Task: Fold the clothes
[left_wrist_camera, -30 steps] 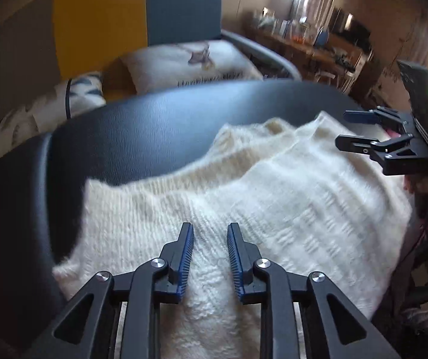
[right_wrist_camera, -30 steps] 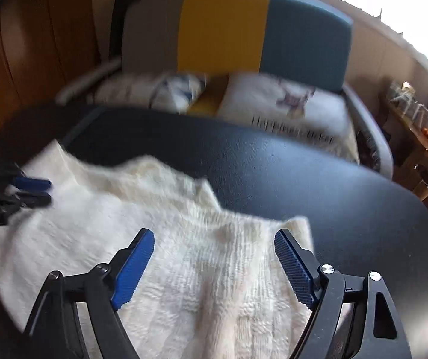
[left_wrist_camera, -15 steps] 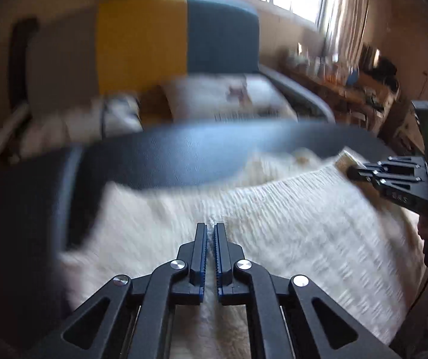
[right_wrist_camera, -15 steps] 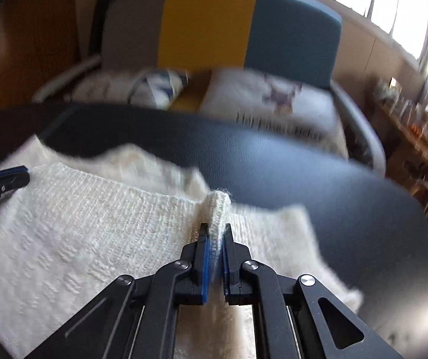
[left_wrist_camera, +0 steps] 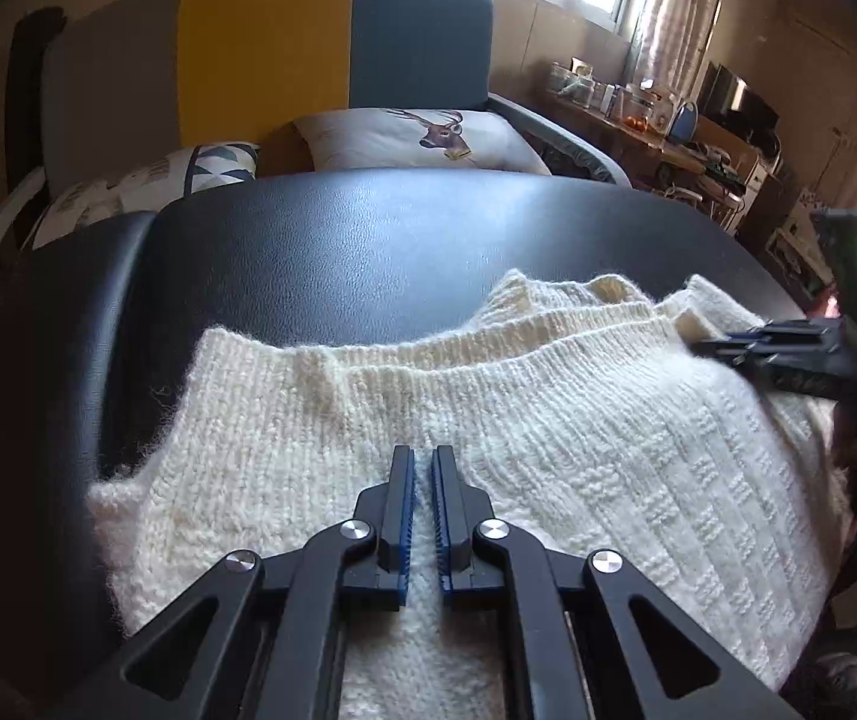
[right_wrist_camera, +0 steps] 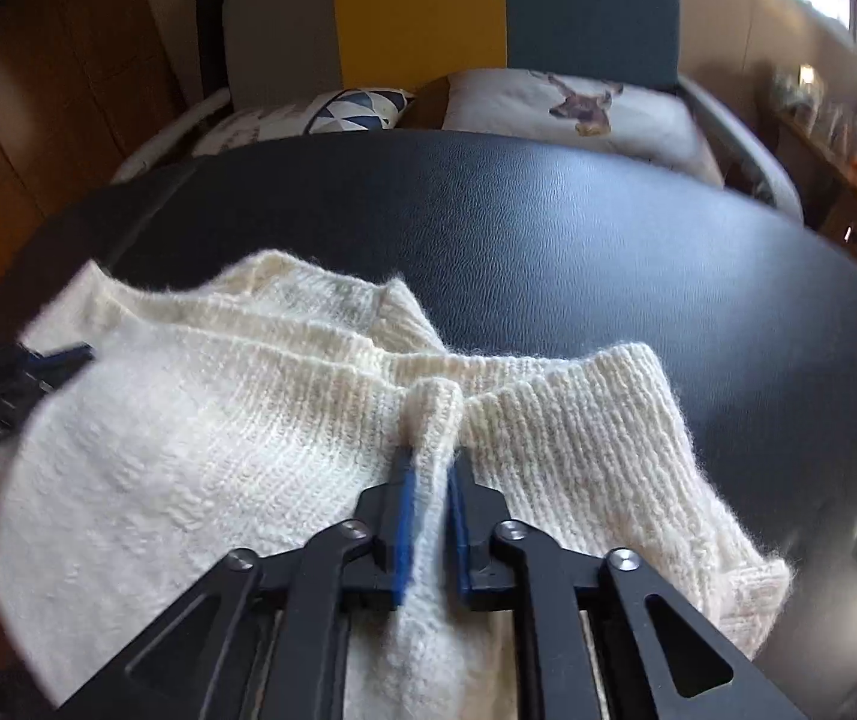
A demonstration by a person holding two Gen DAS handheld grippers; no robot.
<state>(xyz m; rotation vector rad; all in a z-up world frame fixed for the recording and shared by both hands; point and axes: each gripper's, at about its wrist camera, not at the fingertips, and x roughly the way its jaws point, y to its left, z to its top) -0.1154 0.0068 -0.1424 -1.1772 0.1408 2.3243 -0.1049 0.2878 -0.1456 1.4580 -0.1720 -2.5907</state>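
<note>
Cream knitted sweater (left_wrist_camera: 548, 450) spread over the near part of a black table (left_wrist_camera: 368, 252), ribbed edge on the far side, several layers stacked there; near end cut off under both cameras.

Left gripper (left_wrist_camera: 422, 450) low over the knit, jaws almost together after just easing open a touch, only a thin slit between the blue pads. White wool visible in that slit, but impossible to tell whether pinched or merely lying underneath. From the right wrist, just a blurred dark shape at the sweater's left border.

Right gripper (right_wrist_camera: 431, 456) clamped on a raised ridge of wool running forward to the ribbed edge, jaws just loosened slightly, ridge filling the gap.

Beyond the table, a sofa (left_wrist_camera: 260, 48) in grey, yellow and teal with cushions (left_wrist_camera: 416, 138), lower parts hidden by the table's edge
</note>
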